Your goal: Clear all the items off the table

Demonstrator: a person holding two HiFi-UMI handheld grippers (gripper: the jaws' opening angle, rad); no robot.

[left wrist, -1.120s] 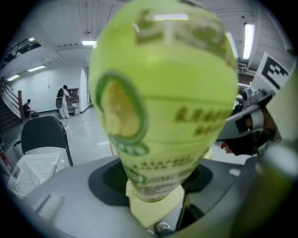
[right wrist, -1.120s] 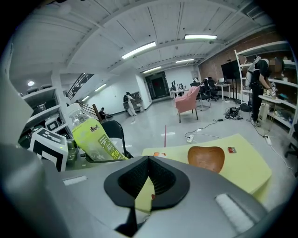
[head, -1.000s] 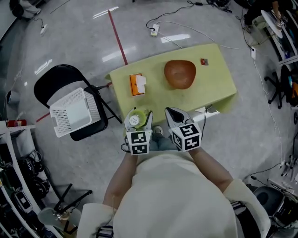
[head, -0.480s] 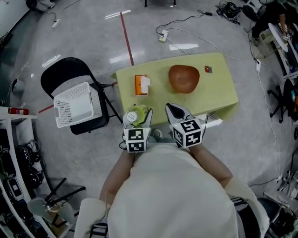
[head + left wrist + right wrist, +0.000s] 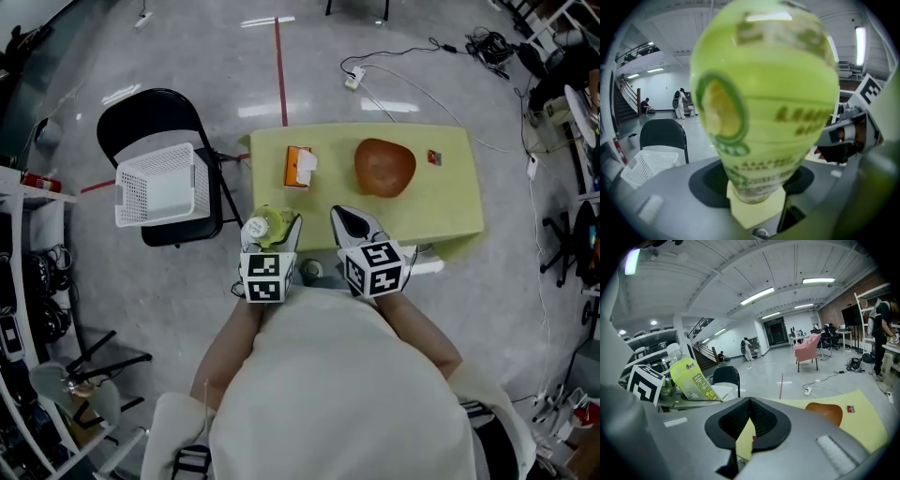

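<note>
Left gripper (image 5: 274, 225) clamps a green drink bottle (image 5: 261, 228) over the near left corner of the yellow table (image 5: 450, 202) | right gripper (image 5: 349, 223) pinched closed, empty, just beside it | on the table: orange box (image 5: 299, 168), brown bowl (image 5: 384, 167), small red item (image 5: 434, 157) | white basket (image 5: 157, 185) rests on a black chair (image 5: 150, 108) left of the table.

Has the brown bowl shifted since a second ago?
No. The brown bowl still sits between the orange box and small red item on the yellow table.
</note>
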